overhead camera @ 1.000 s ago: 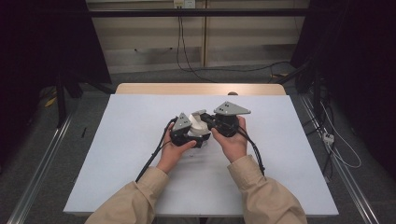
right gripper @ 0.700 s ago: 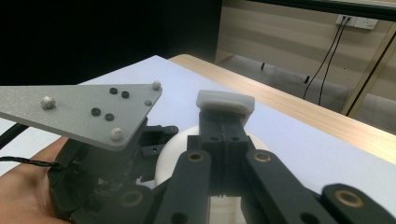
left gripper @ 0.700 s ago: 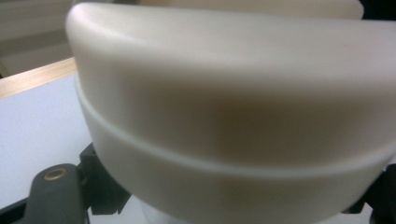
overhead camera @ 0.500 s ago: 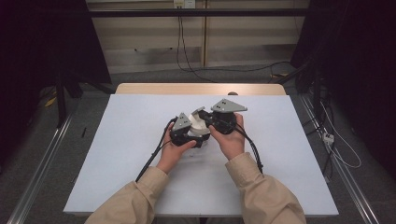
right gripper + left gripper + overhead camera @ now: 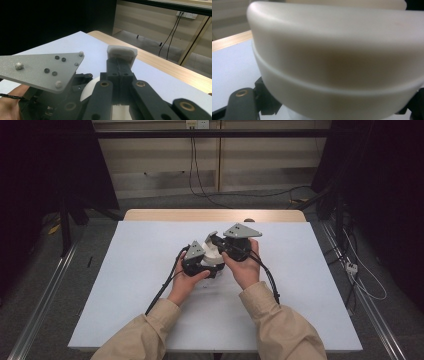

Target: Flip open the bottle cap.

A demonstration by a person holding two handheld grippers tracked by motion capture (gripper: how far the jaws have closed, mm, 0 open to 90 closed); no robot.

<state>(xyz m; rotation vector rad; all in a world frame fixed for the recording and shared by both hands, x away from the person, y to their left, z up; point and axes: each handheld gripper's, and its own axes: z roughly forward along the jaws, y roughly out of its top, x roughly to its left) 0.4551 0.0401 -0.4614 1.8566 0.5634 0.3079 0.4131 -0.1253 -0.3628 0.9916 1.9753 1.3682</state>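
My left tool [image 5: 206, 259] pinches a white bowl [image 5: 214, 254] at mid-bench [image 5: 140, 270], its wall close against the lens [image 5: 337, 62]. My right tool [image 5: 121, 53] is pressed together on its thin rim [image 5: 121, 51].

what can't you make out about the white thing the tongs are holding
- High view: the white piece is mostly covered by both tongs and hands; its shape is unclear.
- Left gripper view: white piece too close, blurred, cut off by the edges.
- Right gripper view: the shut tongs hide what the small white tab joins.
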